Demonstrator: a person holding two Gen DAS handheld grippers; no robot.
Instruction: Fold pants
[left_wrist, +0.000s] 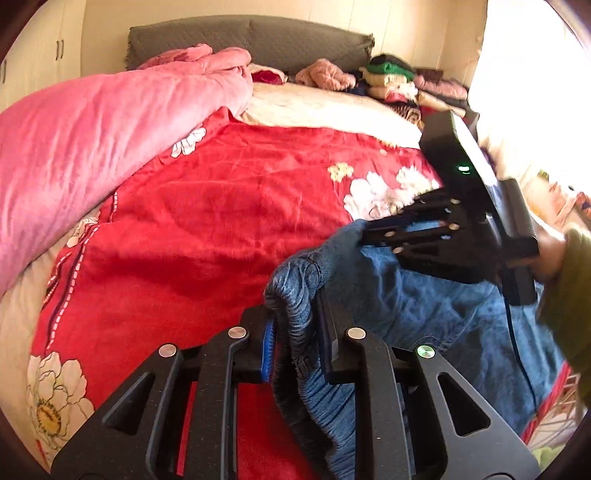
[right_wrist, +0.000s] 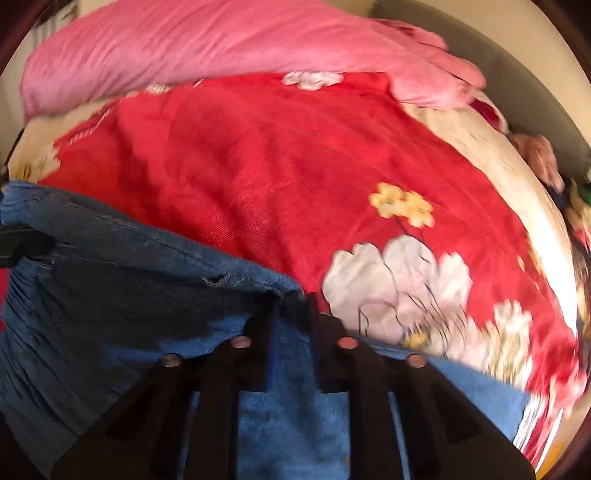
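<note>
While above the red blanket (left_wrist: 207, 206), both hand-held grippers, left (left_wrist: 295, 332) and right (right_wrist: 291, 314), clamped on the jeans (left_wrist: 424, 306).

The wide red plush blanket with white flowers (left_wrist: 221, 206) lies flat and bare across the middle of the bed, open room for either gripper. Along its left side the bulky pink quilt (left_wrist: 110, 122) is heaped high, a soft wall there. At the far end the grey padded headboard (left_wrist: 258, 37) closes the way, and a pile of folded clothes, green, cream and pink (left_wrist: 399, 83), crowds the far right corner. In the near right, the blue denim pants (left_wrist: 424, 306) hang between the two grippers and fill that space.
</note>
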